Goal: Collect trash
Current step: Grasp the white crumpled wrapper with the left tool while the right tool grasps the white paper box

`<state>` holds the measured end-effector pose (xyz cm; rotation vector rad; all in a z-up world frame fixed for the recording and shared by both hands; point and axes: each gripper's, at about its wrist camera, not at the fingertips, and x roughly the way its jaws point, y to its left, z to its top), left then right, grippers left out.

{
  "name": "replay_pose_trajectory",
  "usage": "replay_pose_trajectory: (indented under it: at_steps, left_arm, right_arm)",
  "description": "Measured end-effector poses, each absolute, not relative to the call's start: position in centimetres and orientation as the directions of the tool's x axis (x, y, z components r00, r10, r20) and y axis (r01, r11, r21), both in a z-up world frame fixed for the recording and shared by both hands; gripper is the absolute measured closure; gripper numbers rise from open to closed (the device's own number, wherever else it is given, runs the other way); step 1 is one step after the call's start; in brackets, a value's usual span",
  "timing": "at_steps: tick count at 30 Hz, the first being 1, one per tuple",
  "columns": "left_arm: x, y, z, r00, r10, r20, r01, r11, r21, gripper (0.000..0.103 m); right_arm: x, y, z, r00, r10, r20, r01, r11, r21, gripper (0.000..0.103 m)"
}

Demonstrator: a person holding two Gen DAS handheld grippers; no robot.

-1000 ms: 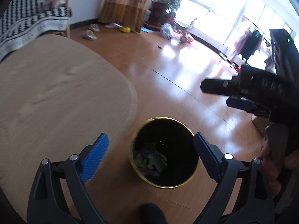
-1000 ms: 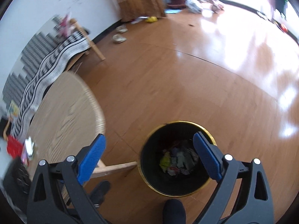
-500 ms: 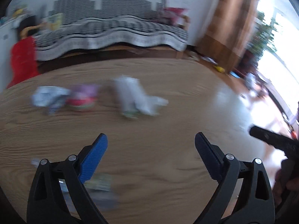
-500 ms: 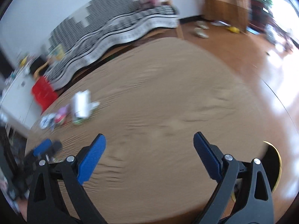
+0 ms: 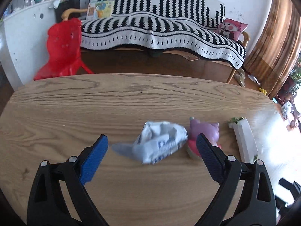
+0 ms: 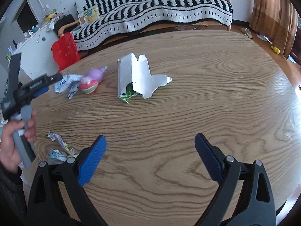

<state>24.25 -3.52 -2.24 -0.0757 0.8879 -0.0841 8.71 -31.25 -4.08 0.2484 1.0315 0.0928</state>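
A crumpled white-and-blue wrapper (image 5: 160,143) lies on the wooden table (image 5: 131,101), just ahead of my open left gripper (image 5: 152,150) and between its blue pads. Right of it sit a pink-and-purple toy (image 5: 205,135) and a torn white carton (image 5: 244,139). In the right wrist view the carton (image 6: 137,75) lies mid-table, with the toy (image 6: 92,81) and the wrapper (image 6: 65,84) to its left. My right gripper (image 6: 150,152) stands open over bare wood, nothing between its fingers. Small foil scraps (image 6: 60,146) lie by its left finger. A hand holds the left gripper (image 6: 40,84) at the left edge.
A sofa with a black-and-white striped throw (image 5: 161,28) stands beyond the table, a red plastic chair (image 5: 62,47) at its left. A white cabinet (image 6: 37,50) is at far left. Brown curtains (image 5: 272,43) hang at right. The table's right edge (image 6: 289,98) drops to the floor.
Both grippers have swung from above the gold-rimmed black bin on the floor back over the table. The left one now faces the crumpled wrapper close up. Both stay open.
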Motion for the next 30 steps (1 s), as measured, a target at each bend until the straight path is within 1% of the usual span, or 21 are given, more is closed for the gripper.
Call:
replay_pose_trajectory:
  at_steps: [4,5,6,7,8,10,12,16,21,24,25,26,27,28,30]
  left_arm:
    - [26.3,-4.1,-4.3,0.578,-0.078,-0.812,0.03,0.997,-0.075,0.012]
    - [26.6,-4.0,-4.7,0.57,-0.079,-0.818,0.028,0.997,-0.077,0.013]
    - [26.9,-4.1,-5.1,0.562,-0.086,-0.823,0.033,0.996,-0.082,0.024]
    - [26.9,-4.1,-5.4,0.554,-0.109,-0.825,0.047,0.994,-0.1,0.046]
    - [27.0,-4.1,-5.6,0.54,-0.109,-0.835,0.047,0.994,-0.099,0.048]
    - [26.3,-4.2,-5.5,0.547,-0.095,-0.831,0.052,0.995,-0.08,0.055]
    - [25.2,-4.1,-5.0,0.556,-0.074,-0.828,0.058,0.997,-0.05,0.058]
    - [22.3,-2.8,-2.9,0.594,-0.041,-0.803,0.046,0.999,-0.017,0.058]
    - [16.9,-0.7,0.2,0.64,-0.037,-0.768,0.025,0.999,-0.027,0.058]
    - [14.3,-0.5,0.6,0.64,-0.057,-0.766,0.026,0.998,-0.052,0.058]
    - [13.8,-0.6,0.5,0.637,-0.058,-0.769,0.028,0.998,-0.052,0.058]
    - [13.2,-0.9,0.4,0.634,-0.07,-0.77,0.038,0.998,-0.059,0.058]
    - [12.9,-1.1,0.3,0.631,-0.076,-0.772,0.044,0.997,-0.063,0.058]
    - [12.6,-1.4,0.2,0.629,-0.077,-0.773,0.047,0.997,-0.061,0.058]
    - [12.0,-2.0,-0.1,0.623,-0.085,-0.778,0.061,0.996,-0.06,0.058]
  right_arm:
    - [9.6,-30.8,-4.6,0.507,0.195,-0.84,0.033,0.969,0.245,0.012]
    - [9.6,-30.9,-4.7,0.509,0.198,-0.838,0.031,0.968,0.248,0.012]
    - [9.9,-30.7,-4.7,0.509,0.202,-0.836,0.029,0.967,0.252,0.012]
    - [10.2,-30.5,-4.7,0.51,0.21,-0.834,0.022,0.966,0.256,0.012]
    - [10.3,-30.1,-4.7,0.51,0.214,-0.833,0.014,0.967,0.256,0.012]
    - [10.9,-29.4,-4.5,0.517,0.213,-0.829,-0.009,0.97,0.244,0.012]
    - [11.8,-28.6,-4.3,0.53,0.205,-0.823,-0.029,0.974,0.224,0.012]
    - [14.5,-27.4,-4.6,0.546,0.179,-0.819,-0.035,0.981,0.192,0.012]
    - [17.6,-26.6,-6.0,0.54,0.147,-0.828,-0.007,0.985,0.171,0.012]
    - [19.1,-26.0,-6.3,0.552,0.118,-0.826,-0.015,0.991,0.132,0.014]
    - [19.4,-25.9,-6.4,0.55,0.115,-0.827,-0.017,0.992,0.127,0.02]
    - [19.8,-25.8,-6.6,0.544,0.109,-0.832,-0.017,0.993,0.118,0.032]
    - [20.0,-25.8,-6.9,0.534,0.101,-0.84,-0.016,0.994,0.11,0.041]
    - [20.1,-25.7,-7.2,0.525,0.098,-0.846,-0.017,0.994,0.104,0.061]
    - [19.7,-25.3,-7.0,0.542,0.09,-0.836,-0.03,0.996,0.088,0.065]
